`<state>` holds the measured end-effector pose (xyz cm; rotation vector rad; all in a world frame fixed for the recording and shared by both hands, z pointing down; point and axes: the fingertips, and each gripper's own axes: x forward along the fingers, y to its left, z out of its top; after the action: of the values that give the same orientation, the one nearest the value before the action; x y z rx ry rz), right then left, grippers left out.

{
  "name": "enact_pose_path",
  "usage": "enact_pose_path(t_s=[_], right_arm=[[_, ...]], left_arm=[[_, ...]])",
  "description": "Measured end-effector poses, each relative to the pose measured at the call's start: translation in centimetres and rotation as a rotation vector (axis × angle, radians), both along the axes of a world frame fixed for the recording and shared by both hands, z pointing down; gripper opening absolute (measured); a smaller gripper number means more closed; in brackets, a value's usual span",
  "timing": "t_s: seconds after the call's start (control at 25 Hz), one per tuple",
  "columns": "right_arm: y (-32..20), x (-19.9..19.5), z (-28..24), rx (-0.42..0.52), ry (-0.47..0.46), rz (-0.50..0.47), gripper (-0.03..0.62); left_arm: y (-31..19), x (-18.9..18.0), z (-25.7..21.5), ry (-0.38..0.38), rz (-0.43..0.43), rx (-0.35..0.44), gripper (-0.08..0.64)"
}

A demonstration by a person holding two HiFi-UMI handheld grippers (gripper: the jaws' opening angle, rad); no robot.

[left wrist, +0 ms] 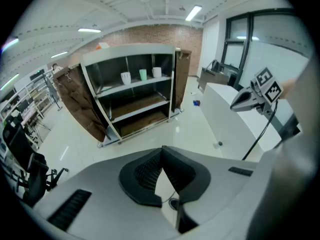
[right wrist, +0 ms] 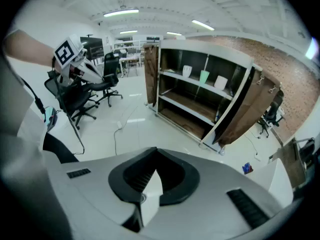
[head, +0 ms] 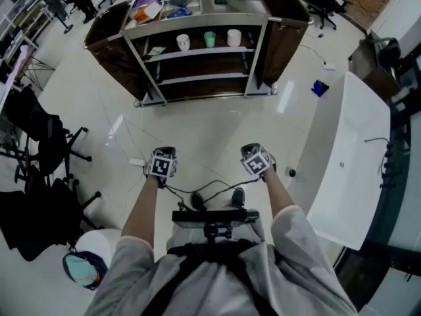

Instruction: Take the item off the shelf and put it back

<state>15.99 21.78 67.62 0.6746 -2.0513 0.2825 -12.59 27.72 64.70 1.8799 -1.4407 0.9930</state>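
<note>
Left gripper (head: 162, 157): jaws together, nothing between.
Right gripper (head: 255, 155): jaws together, empty.
Item: white cup (head: 183, 42), green cup (head: 209, 39) and second white cup (head: 233, 37) stand upright on the shelf (head: 217, 75), well apart from both grippers.
Stage: fits cup awaiting pickup or already returned.
Care: any grasp there must spare neighbouring cups.
</note>
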Motion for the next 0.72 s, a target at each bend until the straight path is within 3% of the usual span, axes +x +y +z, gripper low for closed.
enact_pose_path(t_s=[0.2, 0.48, 0.6, 0.72], right_arm=[[-1.9, -0.2, -7.4, 0.161, -0.199, 0.121, 0.009], [-2.6, -0.2, -15.2, 0.336, -0.421, 0.208, 0.009], [-1.8, 0.2, -17.6, 0.413, -0.467, 0.221, 0.009], [-1.1, 0.8, -19.4, 0.462, -0.521, 0.245, 0.009]], left_arm=[[-1.6, -0.6, -5.9, 0.054, -0.086, 0.267, 0.005], [-1.3, -1.2, -13.7, 0.111, -0.167, 0.550, 0.005], [-0.1, -2.3, -15.7, 0.125, -0.231, 0.647, 0.005], [1.0, -2.3, -16.7, 0.110, -0.257, 0.688, 0.005]])
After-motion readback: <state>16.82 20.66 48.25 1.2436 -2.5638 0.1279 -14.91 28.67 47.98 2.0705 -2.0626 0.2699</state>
